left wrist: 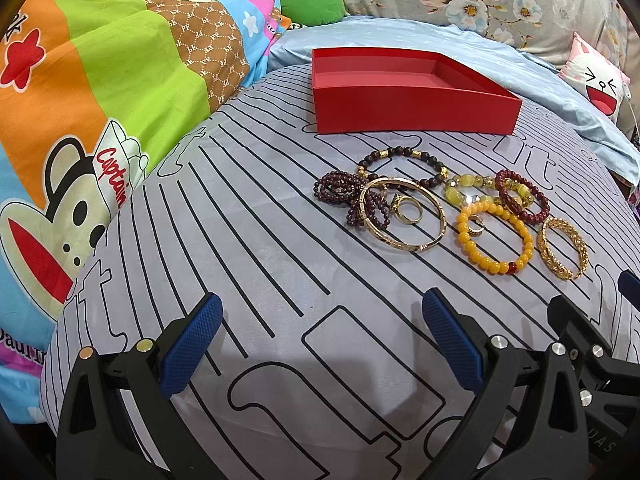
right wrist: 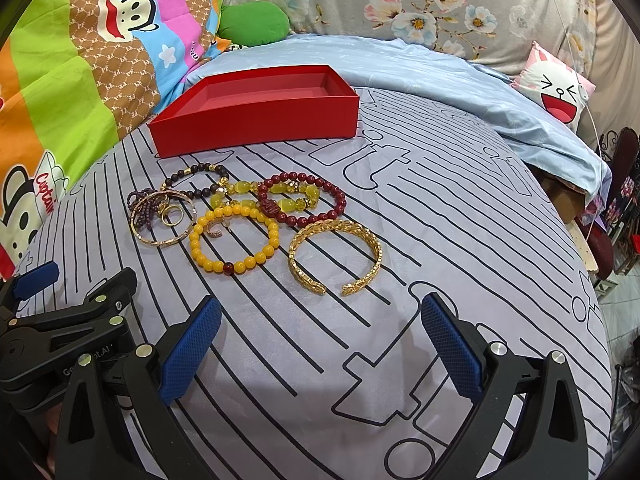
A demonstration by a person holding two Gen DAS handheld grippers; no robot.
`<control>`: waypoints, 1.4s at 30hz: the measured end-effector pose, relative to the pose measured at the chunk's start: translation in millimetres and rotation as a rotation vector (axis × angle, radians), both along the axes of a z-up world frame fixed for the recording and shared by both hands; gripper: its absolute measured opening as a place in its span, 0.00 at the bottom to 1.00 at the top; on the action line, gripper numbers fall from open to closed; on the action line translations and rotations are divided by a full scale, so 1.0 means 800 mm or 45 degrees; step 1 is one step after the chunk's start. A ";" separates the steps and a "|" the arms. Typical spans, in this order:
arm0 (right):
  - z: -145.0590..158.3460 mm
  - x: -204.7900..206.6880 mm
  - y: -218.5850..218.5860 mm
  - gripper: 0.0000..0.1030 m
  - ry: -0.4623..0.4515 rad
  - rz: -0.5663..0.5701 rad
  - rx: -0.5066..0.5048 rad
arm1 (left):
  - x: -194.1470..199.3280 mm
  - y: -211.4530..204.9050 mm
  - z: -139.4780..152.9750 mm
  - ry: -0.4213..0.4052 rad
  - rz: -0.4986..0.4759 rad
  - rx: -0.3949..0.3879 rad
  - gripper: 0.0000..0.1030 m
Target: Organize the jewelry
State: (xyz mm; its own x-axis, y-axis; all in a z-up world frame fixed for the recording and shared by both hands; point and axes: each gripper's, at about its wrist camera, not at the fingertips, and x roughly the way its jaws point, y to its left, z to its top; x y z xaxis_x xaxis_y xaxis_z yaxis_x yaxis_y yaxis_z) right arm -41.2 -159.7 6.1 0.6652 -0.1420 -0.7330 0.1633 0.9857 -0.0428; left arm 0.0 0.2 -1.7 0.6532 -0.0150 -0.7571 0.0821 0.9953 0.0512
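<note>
Beyond both spread fingers (right wrist: pixel 452 340): jewelry (right wrist: pixel 236 216); red box (right wrist: pixel 256 114) behind

We see red box (right wrist: pixel 256 128) on grey bedsheet (right wrist: pixel 400 280) with black line pattern. Yellow bead bracelet (right wrist: pixel 236 240), dark red bead bracelet (right wrist: pixel 320 200), gold cuff (right wrist: pixel 336 256). Our gripper pads (right wrist: pixel 192 352) blue, textured; floral pillow (right wrist: pixel 440 4) behind.

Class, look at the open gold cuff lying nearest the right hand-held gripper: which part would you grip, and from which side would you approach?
Probably best: grip the gold cuff on its right-hand band, clear of the yellow bead bracelet. Come from above with the right hand-held gripper, one finger inside the loop and one outside. It lies flat on the bedsheet, gap facing the gripper, so only the thin band offers purchase.
</note>
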 end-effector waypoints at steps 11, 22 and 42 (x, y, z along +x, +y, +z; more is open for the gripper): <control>-0.001 0.001 -0.001 0.94 0.003 -0.002 0.010 | 0.001 0.005 -0.003 0.006 0.014 -0.022 0.93; -0.005 -0.002 -0.013 0.94 0.024 -0.001 0.064 | 0.008 0.029 -0.007 0.051 0.054 -0.131 0.93; -0.005 0.028 -0.039 0.94 0.059 -0.001 0.091 | 0.038 -0.004 -0.003 0.045 -0.024 -0.079 0.93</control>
State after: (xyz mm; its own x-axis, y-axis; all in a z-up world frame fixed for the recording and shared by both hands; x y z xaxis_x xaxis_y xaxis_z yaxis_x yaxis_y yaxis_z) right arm -18.7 -190.9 2.0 0.6300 -0.0888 -0.7715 0.1636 0.9863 0.0201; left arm 30.3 -2.7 -4.0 0.6252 -0.0751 -0.7768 0.1019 0.9947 -0.0142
